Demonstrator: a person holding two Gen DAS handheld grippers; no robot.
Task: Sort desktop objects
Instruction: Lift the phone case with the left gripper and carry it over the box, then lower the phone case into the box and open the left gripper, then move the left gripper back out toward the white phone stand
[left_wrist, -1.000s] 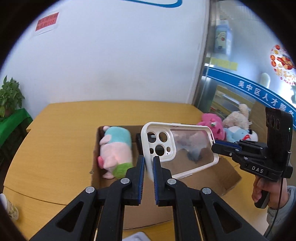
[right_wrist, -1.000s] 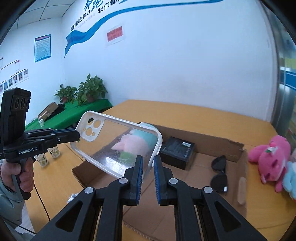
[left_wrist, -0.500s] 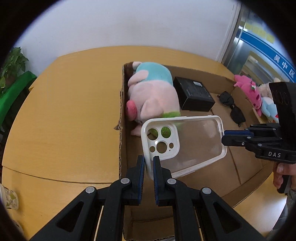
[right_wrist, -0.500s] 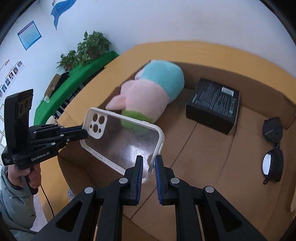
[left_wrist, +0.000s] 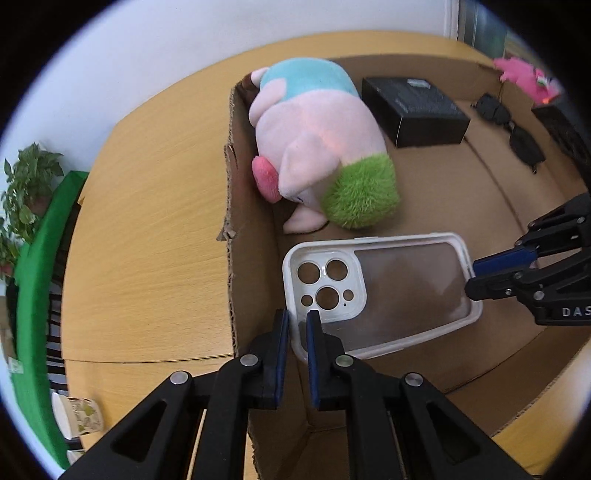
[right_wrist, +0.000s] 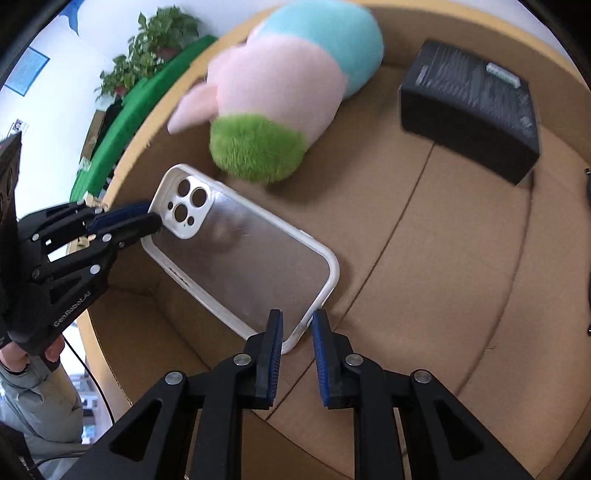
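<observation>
A clear phone case with a white rim (left_wrist: 380, 291) is held low inside a cardboard box (left_wrist: 243, 236), near its front left corner. My left gripper (left_wrist: 296, 325) is shut on the case's camera end. My right gripper (right_wrist: 297, 332) stands at the case's other end (right_wrist: 295, 332), its jaws parted a little, with a gap between the right pad and the rim. The case also shows in the right wrist view (right_wrist: 240, 254), and the left gripper (right_wrist: 147, 221) is seen there clamped on it.
In the box lie a pink, blue and green plush toy (left_wrist: 317, 140), a black box (left_wrist: 413, 107) and black sunglasses (left_wrist: 513, 129). A pink plush (left_wrist: 524, 74) lies outside on the wooden table (left_wrist: 147, 229). Green plants (left_wrist: 26, 192) stand far left.
Both grippers have lowered the case from above the box down into it, near the plush. The right gripper's jaws have parted slightly from the case's end.
</observation>
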